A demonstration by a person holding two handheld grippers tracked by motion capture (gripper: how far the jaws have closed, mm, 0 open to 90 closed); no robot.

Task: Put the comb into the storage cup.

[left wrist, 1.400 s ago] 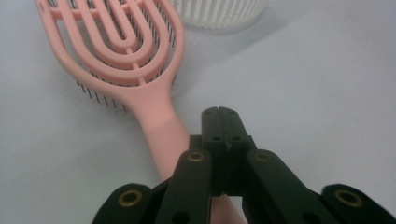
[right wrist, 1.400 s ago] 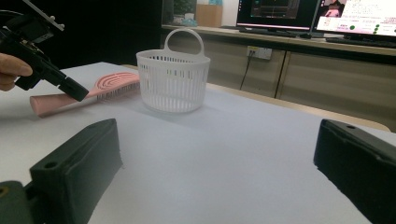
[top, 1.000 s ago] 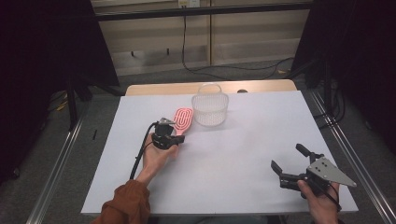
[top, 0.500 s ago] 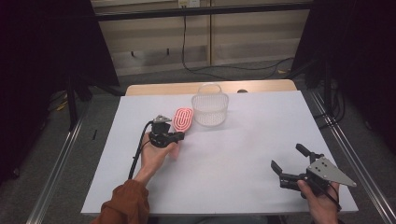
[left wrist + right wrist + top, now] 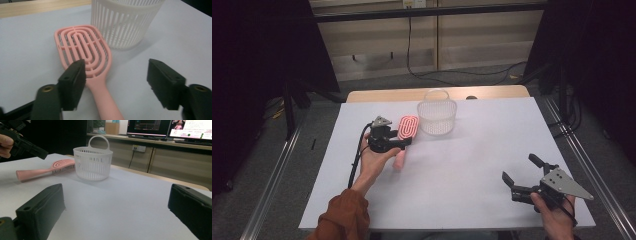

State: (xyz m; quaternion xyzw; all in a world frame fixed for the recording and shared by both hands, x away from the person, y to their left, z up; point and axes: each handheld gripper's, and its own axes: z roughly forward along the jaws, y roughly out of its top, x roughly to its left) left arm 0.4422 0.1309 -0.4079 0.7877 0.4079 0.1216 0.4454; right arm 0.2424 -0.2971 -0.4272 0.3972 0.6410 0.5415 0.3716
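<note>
Starting nearest, at the worktop's front right corner: right gripper resting low in the hand, gaping wide and empty, aimed across the bare white surface toward the far left, well apart from everything else. Farther in and to the left: left gripper hovering over the brush, likewise spread wide with nothing between them yet. From the left gripper view, brush handle running up the middle of the gap, nearer the left-hand jaw than the other, with the slotted pink head lying beyond the tips. Long axis of the brush thus roughly in line with the gripper's own reach, handle end toward the person, head end pointing away toward the basket. Clearly the nearer hand for this pickup; the right one far off across the worktop. Probably only a short drop and a squeeze on the handle needed, perhaps a slight sideways nudge to centre it. Beyond the brush: white slatted basket standing upright with its hoop handle up, just beside the brush head, seemingly not touching. Plenty of open worktop to the left and front of the brush; tighter on the far right side, where the basket wall crowds the head. Worktop's far edge lying close behind the basket.
</note>
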